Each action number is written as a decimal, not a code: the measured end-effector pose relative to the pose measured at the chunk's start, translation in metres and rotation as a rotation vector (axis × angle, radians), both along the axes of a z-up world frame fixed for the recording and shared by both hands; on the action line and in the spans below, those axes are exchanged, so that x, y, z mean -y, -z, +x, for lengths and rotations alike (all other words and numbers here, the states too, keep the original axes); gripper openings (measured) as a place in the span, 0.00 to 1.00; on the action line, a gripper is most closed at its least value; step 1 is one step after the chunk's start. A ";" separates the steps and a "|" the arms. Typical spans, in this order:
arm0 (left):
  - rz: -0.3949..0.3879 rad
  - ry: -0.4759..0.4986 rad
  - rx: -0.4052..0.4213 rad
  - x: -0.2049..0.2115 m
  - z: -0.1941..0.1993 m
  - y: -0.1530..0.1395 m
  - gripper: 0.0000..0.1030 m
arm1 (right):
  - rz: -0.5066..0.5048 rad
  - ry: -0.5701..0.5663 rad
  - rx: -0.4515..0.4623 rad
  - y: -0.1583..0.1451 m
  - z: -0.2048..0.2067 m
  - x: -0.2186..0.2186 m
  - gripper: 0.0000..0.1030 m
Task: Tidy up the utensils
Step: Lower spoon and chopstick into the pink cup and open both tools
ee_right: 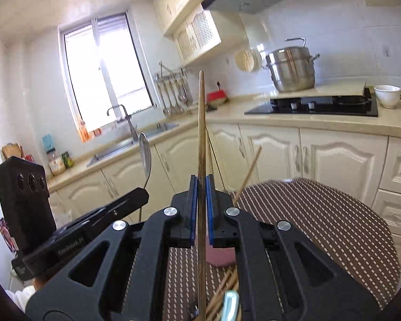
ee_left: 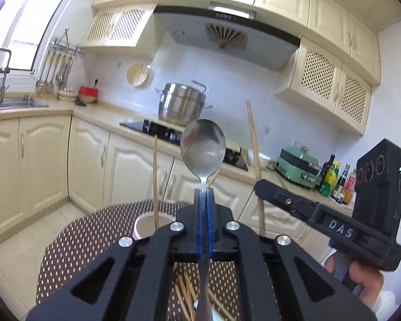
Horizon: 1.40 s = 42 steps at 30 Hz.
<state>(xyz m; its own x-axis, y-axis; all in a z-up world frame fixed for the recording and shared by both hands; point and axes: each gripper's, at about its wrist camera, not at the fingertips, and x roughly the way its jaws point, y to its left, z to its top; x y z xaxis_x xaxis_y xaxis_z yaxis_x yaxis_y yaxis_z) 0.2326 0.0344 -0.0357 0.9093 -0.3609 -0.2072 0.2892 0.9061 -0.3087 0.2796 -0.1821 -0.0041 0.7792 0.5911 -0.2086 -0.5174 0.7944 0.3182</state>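
My left gripper (ee_left: 204,191) is shut on the handle of a metal spoon (ee_left: 203,147), whose bowl stands upright above the pads. My right gripper (ee_right: 201,180) is shut on a long wooden chopstick (ee_right: 201,123) that points upward. In the left wrist view the right gripper (ee_left: 258,186) hangs to the right with its chopstick (ee_left: 254,144). The right wrist view shows the left gripper (ee_right: 145,194) and the spoon (ee_right: 145,155) on the left. A pink cup (ee_left: 153,226) on the table holds one upright chopstick (ee_left: 155,176). More chopsticks (ee_right: 222,289) lie loose under the grippers.
The round table has a brown dotted cloth (ee_right: 320,214). Behind it runs a cream counter with a black hob (ee_right: 312,105), a steel pot (ee_right: 291,71), a white bowl (ee_right: 386,95) and a sink (ee_right: 136,141). A pale blue item (ee_right: 231,305) lies among the loose chopsticks.
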 end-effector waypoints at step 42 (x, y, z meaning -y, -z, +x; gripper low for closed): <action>0.027 -0.138 0.003 -0.025 0.080 0.054 0.03 | -0.017 0.078 0.097 0.033 0.056 -0.040 0.07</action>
<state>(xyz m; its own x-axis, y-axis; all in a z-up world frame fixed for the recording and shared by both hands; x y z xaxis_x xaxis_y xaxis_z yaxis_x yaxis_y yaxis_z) 0.3129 0.0596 -0.0901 0.9508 -0.2261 -0.2120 0.1618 0.9455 -0.2827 0.3355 -0.1416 -0.0370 0.8398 0.5245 -0.1400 -0.4811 0.8386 0.2556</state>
